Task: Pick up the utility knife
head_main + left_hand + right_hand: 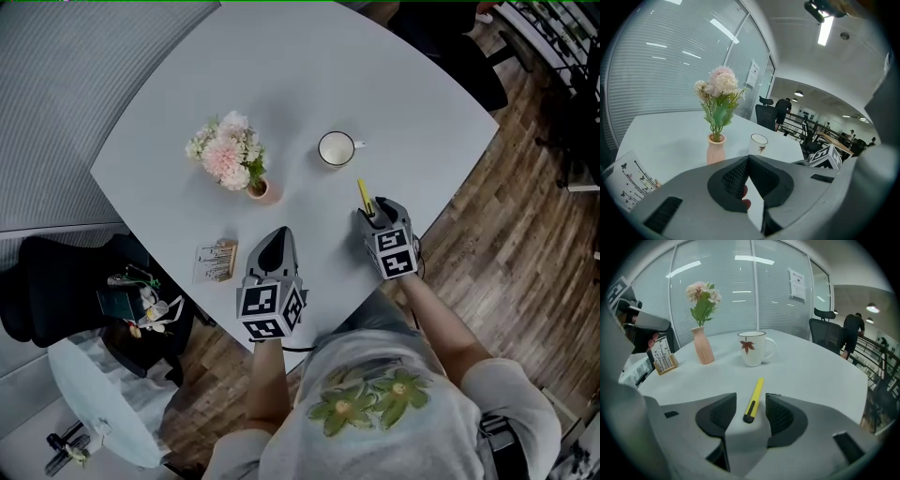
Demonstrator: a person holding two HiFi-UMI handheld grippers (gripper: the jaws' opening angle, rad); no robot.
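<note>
A pale table [169, 112] with a curved near edge stands over wood floor [525, 234], with bare top far and left. The right gripper [751, 399] is spread, and the near end of the knife [757, 386] lies between its jaws, clear of both. The left gripper [748, 158] is pressed together and empty. Farther off are a mug [336, 149] and a vase [263, 190] holding flowers [228, 155].

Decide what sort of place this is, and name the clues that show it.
Probably an office meeting area: a glass partition with blinds, a black office chair, and a white table.
</note>
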